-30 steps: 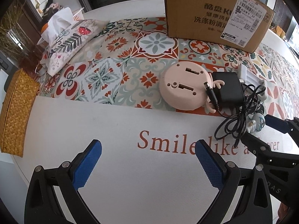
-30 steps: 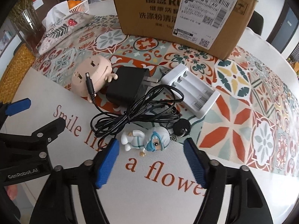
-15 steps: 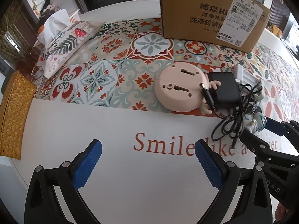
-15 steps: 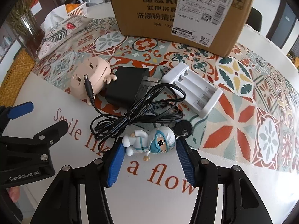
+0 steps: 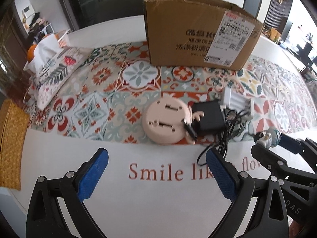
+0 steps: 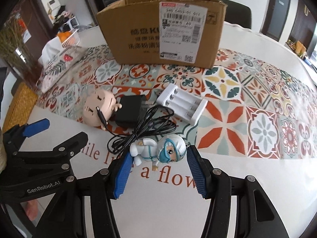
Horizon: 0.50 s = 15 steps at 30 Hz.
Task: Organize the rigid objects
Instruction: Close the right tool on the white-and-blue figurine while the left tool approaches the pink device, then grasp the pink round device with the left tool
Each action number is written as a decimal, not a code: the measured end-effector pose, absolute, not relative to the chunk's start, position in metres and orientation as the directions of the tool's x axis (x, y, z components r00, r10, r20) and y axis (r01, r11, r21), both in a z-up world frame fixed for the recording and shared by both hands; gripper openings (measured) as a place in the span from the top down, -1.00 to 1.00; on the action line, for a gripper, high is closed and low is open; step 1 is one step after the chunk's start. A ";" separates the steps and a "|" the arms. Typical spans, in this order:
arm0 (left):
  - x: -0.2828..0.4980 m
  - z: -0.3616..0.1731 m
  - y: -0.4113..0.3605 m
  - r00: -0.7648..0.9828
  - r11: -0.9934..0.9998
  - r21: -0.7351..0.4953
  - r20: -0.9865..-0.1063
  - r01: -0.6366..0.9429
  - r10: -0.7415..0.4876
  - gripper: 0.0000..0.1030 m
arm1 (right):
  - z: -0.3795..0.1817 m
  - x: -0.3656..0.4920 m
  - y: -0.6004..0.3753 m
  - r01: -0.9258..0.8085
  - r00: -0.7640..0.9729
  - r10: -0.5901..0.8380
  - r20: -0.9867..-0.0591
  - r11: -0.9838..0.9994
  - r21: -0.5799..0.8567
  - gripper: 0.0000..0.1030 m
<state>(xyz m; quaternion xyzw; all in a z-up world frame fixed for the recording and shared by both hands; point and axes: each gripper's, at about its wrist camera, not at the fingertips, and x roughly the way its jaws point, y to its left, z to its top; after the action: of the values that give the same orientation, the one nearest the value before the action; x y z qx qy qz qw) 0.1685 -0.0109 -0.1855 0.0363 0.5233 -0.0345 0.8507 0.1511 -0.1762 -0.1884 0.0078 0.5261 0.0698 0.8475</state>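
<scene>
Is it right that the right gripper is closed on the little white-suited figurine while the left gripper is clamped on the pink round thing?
Not quite. The right gripper does have the little white-suited figurine between its pads, but the left gripper is open and holds nothing; the pink round thing lies on the mat ahead of it, untouched. The left wrist view shows this.

Both grippers are black frames with silver screws. The fingers (image 5: 90,175) wear blue textured pads; white "GenRobot.AI" lettering marks the left gripper (image 6: 55,136)
</scene>
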 end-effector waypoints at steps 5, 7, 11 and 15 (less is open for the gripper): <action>0.186 -0.184 -0.012 0.439 0.991 -0.002 -0.896 0.136 -0.062 -0.95 | -0.182 0.158 -0.179 -0.050 0.441 0.110 -0.891 0.994 0.098 -0.08; 0.191 -0.185 -0.013 0.432 0.989 -0.005 -0.899 0.146 -0.069 -0.95 | -0.182 0.161 -0.179 -0.041 0.440 0.115 -0.891 0.993 0.108 -0.08; 0.205 -0.189 -0.016 0.412 0.986 0.006 -0.909 0.166 -0.064 -0.89 | -0.183 0.169 -0.178 -0.024 0.436 0.114 -0.893 0.993 0.114 -0.08; 0.214 -0.196 -0.021 0.385 0.982 0.005 -0.920 0.191 -0.070 -0.87 | -0.187 0.176 -0.179 -0.009 0.428 0.122 -0.896 0.991 0.131 -0.08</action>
<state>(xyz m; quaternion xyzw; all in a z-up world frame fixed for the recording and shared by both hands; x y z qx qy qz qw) 0.2142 -0.0207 -0.1957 0.0548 0.5488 -0.0786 0.8304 0.1764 -0.1788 -0.1872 0.0531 0.5336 0.0388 0.8432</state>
